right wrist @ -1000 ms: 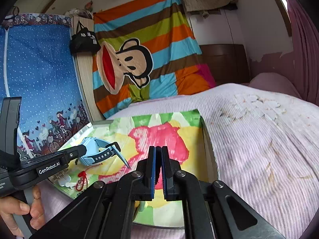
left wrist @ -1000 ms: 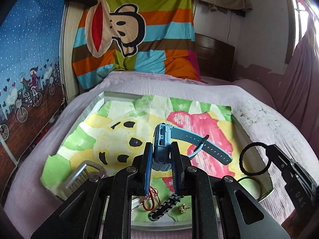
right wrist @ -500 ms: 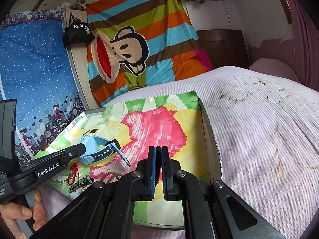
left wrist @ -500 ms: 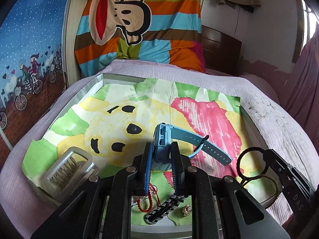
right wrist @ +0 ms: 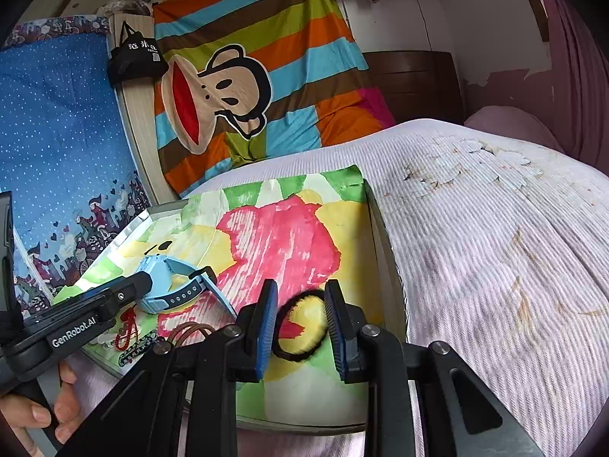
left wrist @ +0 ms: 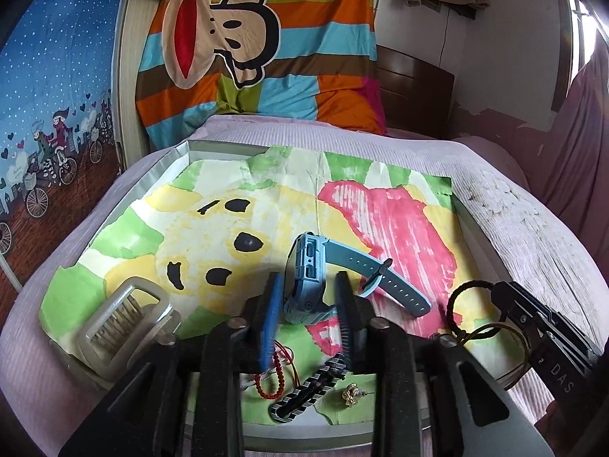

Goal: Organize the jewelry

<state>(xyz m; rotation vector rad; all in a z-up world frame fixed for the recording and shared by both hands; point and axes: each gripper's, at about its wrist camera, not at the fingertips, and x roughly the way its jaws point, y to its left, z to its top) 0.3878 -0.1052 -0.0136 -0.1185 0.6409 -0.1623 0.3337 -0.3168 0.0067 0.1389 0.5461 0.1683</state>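
Observation:
A light blue watch (left wrist: 310, 278) stands on edge on the painted paper in the metal tray (left wrist: 167, 163). My left gripper (left wrist: 308, 293) is open, its fingers either side of the watch body without pressing it. The watch also shows in the right wrist view (right wrist: 167, 285). A black hair tie (right wrist: 300, 323) lies between the open fingers of my right gripper (right wrist: 298, 301). In the left wrist view the tie (left wrist: 466, 304) sits at the tip of the right gripper.
At the tray's near edge lie a red bead bracelet (left wrist: 272, 377), a black-and-white striped clip (left wrist: 310, 388), a small gold earring (left wrist: 352, 394) and brown bangles (right wrist: 190, 331). A clear box with a comb (left wrist: 125, 327) sits at the left. Pink bedding (right wrist: 495, 247) surrounds the tray.
Both grippers have opened. The left one has let go of the watch, which now rests on the paper. The right one has released the black hair tie onto the tray.

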